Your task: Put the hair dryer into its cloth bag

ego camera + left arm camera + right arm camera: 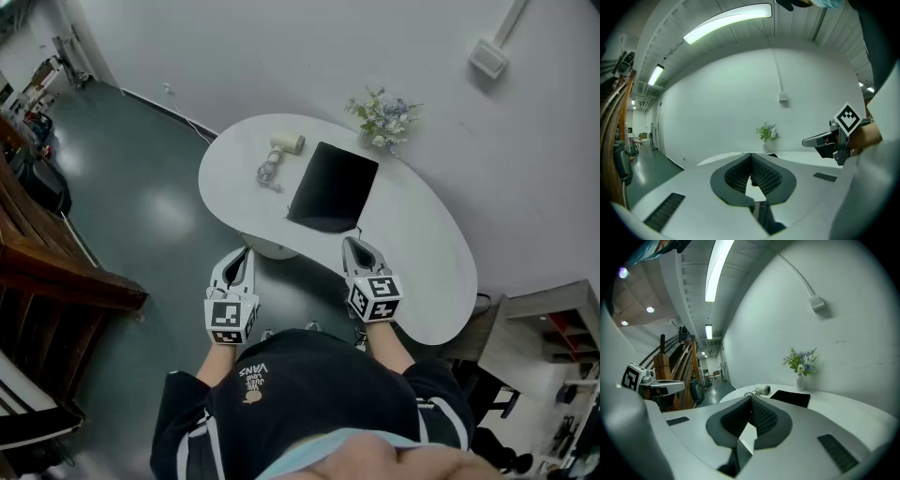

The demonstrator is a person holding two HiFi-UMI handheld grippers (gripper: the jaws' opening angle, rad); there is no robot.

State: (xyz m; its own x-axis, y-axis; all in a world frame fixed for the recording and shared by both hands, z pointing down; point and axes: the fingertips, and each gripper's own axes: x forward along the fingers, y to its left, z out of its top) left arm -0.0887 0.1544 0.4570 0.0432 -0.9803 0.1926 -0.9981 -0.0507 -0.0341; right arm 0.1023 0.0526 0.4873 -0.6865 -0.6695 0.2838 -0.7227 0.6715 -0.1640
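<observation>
Two tongs are hovering side by side in front of the person, on the near side of the bench (pixel 422 234), and both are pointing slightly downward towards it. The left tongs (pixel 242 255) are standing fully closed, pad against pad, and are gripping nothing. In the head view they are hanging over the floor (pixel 141 206), just off the near-left edge of the bench. The right tongs (pixel 354 246) are likewise closed and are carrying nothing. Their tip is showing over the near rim of the bench, just short of the bag (pixel 333 186).

The dryer (pixel 286 144) is lying on its side on the far-left part of the bench, well apart from both tongs. Its cord (pixel 269 173) is lying in a loose coil just beside it, on the near side. The bag is black and is lying flat at the middle of the bench, to the right of the dryer and not touching it. The dryer is resting outside the bag.

The flowers (pixel 384 117) are standing in a small vase at the far edge of the bench, close to the wall, beyond the far-right corner of the bag.
</observation>
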